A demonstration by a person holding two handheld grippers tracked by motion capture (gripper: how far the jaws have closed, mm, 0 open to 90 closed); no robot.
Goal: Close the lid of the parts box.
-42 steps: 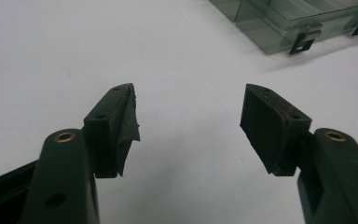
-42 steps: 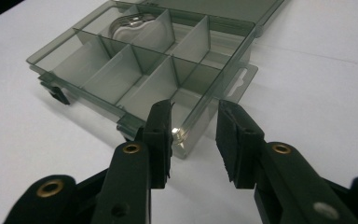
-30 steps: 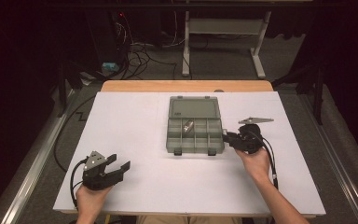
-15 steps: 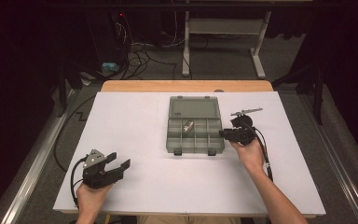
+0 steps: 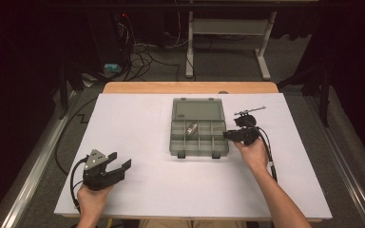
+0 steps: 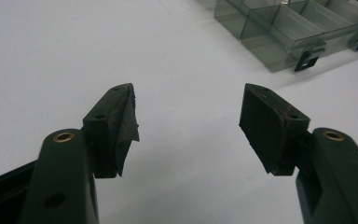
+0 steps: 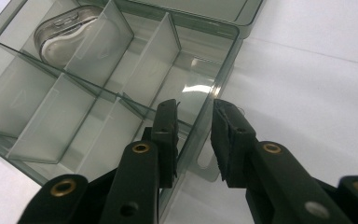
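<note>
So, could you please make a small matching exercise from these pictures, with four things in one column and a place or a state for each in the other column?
Things:
1. left gripper
2. right gripper
3. organizer box
4. small shiny object

Places or states:
A. lid open, at the middle of the white table
B. inside a compartment in the back row of the box
C. jaws wide apart, over bare table near the front left
D. one jaw inside and one outside the box's side wall

Pairs: 1-C, 2-D, 3-A, 4-B
</note>
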